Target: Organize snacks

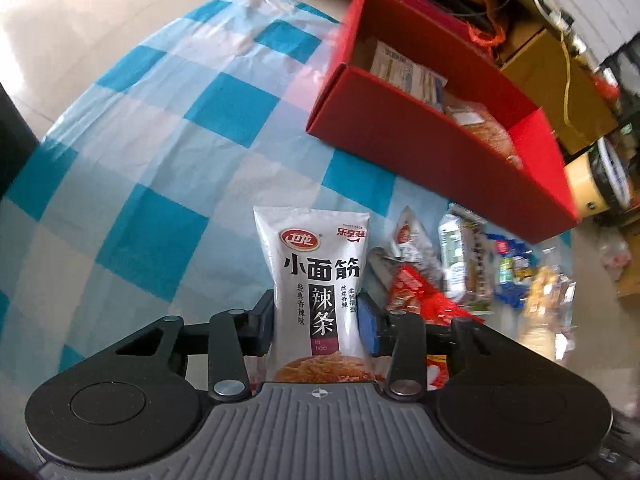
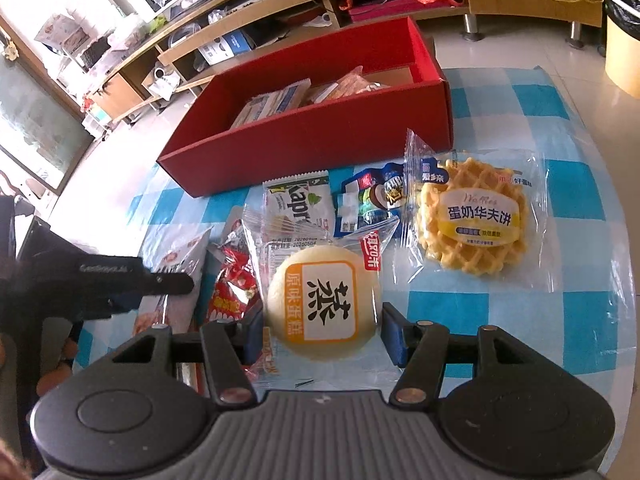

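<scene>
Between left tongs (image 1: 318, 312), clenched latiao packet (image 1: 318, 280); right tongs (image 2: 322, 330) loosely around steamed cake (image 2: 324, 308).

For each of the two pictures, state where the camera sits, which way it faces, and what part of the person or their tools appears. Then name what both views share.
Left wrist: on the left gripper, facing down; its fingers pinch a white spicy-strip packet.
Right wrist: on the right gripper, facing down; fingers straddle a steamed cake, with a waffle beyond and a hand at left.
Shared: red box, checked cloth.
</scene>
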A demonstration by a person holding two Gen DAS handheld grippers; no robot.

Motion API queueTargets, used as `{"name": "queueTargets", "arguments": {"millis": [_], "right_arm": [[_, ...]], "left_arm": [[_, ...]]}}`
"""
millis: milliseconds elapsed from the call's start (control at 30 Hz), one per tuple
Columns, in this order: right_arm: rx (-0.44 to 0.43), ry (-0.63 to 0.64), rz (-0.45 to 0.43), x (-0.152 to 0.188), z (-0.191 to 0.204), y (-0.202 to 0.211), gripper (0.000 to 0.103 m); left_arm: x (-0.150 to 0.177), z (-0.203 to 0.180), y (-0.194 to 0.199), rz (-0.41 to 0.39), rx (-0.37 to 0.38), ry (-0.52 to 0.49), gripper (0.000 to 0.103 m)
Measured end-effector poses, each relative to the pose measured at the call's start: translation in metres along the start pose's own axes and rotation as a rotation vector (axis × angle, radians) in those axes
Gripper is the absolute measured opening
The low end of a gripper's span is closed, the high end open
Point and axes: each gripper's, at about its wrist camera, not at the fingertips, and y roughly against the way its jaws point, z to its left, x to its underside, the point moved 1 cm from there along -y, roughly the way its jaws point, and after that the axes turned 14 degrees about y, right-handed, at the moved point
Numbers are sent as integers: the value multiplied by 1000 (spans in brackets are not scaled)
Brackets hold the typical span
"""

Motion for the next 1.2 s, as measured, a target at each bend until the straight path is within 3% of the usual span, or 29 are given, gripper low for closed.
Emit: {"name": "queueTargets", "arguments": {"millis": [300,1200], "right_arm": [[-15,-28,-32,-1,-4,5,55],[-119,-114,-193,-38,-16,27,55]], "left_arm": [[-2,-8,25,-21,99,10,49],[-10,-46,53,-131,146,-76,50]]}}
